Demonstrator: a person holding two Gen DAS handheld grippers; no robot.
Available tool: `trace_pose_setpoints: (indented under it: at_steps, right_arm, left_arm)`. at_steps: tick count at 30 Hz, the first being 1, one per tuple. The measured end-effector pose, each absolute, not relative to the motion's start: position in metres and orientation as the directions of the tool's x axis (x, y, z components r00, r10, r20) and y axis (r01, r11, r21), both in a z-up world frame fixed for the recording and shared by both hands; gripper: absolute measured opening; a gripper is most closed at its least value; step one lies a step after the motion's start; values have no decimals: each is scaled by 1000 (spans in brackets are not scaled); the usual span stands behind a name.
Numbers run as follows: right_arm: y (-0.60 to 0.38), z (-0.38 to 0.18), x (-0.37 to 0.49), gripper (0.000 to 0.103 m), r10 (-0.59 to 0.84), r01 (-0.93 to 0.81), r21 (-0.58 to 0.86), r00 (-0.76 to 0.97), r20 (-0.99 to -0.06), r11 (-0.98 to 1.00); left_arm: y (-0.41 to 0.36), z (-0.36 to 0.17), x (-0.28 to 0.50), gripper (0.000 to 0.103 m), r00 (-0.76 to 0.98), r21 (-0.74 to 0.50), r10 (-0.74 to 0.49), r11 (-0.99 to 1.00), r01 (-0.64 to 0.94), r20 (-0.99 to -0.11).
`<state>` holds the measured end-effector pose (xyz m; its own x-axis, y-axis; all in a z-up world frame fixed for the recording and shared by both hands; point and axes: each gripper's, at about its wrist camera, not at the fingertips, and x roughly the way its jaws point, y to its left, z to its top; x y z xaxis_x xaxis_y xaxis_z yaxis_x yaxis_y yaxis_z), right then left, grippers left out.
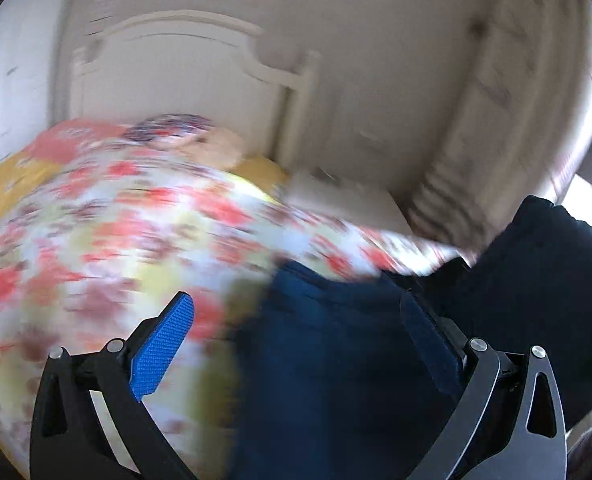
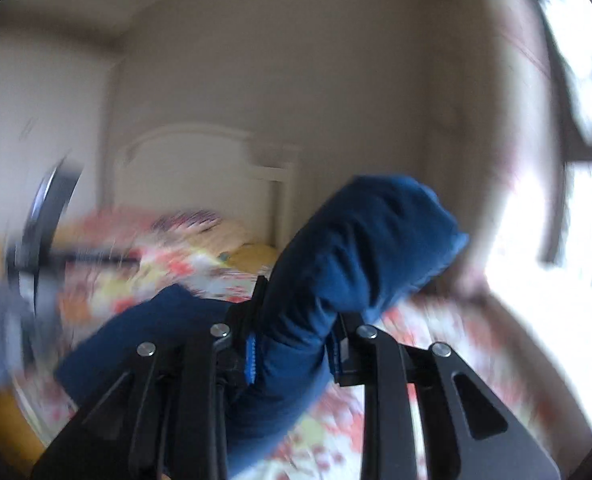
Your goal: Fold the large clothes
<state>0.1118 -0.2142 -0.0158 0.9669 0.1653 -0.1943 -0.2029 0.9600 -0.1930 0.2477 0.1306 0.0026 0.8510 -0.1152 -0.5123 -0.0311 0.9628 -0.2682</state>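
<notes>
1. The dark blue garment point(image 2: 356, 248) is your whole job here. A thick bunch of it stands up between the pads of your right gripper point(image 2: 291, 350), which is clenched on it, and the rest trails down and to the left of that gripper onto the bed. Judging by the bunching, you hold a gathered wad, not a clean edge or corner, so a neat fold will probably need a regrip.
2. Your left gripper point(image 1: 308, 344) is spread wide and holds nothing. The same garment point(image 1: 336, 360) lies between and behind its fingers, draped over the right-hand pad, while the blue left pad point(image 1: 163, 348) stands bare. To do this step well, I would close it on a matching edge before you stretch the cloth flat.
3. Both views are smeared with motion blur, so slow down: fast swings may flick the loose end out of line.
4. Below and ahead of both grippers lies the floral bedspread point(image 1: 95, 248), red and yellow on white, soft and uneven, so the fold may not lie crisp on it.
5. Straight ahead of the left gripper stands the white headboard point(image 1: 183, 64), with something pale and fuzzy point(image 1: 219, 148) before it, too blurred to name.
6. To the right of the right gripper a bright window point(image 2: 556, 240) glares.
</notes>
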Motion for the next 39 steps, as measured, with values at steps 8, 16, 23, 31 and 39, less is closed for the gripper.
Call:
trace_pose_setpoints:
  at_steps: [8, 16, 23, 31, 39]
  right_arm:
    - [0, -147, 128, 35, 206, -543, -731, 838, -506, 414]
    - [-21, -139, 103, 21, 306, -487, -769, 870, -386, 415]
    - [-33, -166, 103, 31, 349, -523, -796, 839, -418, 304]
    - [-51, -155, 69, 73, 450, -649, -668, 750, -484, 363]
    - [-108, -89, 104, 37, 589, -738, -295, 666, -458, 607]
  left_arm:
    - [223, -16, 208, 99, 834, -285, 14, 936, -205, -552]
    - [178, 4, 222, 99, 847, -218, -100, 976, -19, -522]
    - [98, 42, 252, 99, 824, -131, -255, 967, 220, -506]
    - [24, -25, 345, 99, 672, 140, -97, 947, 290, -734]
    - [76, -75, 361, 99, 624, -180, -340, 935, 306, -704]
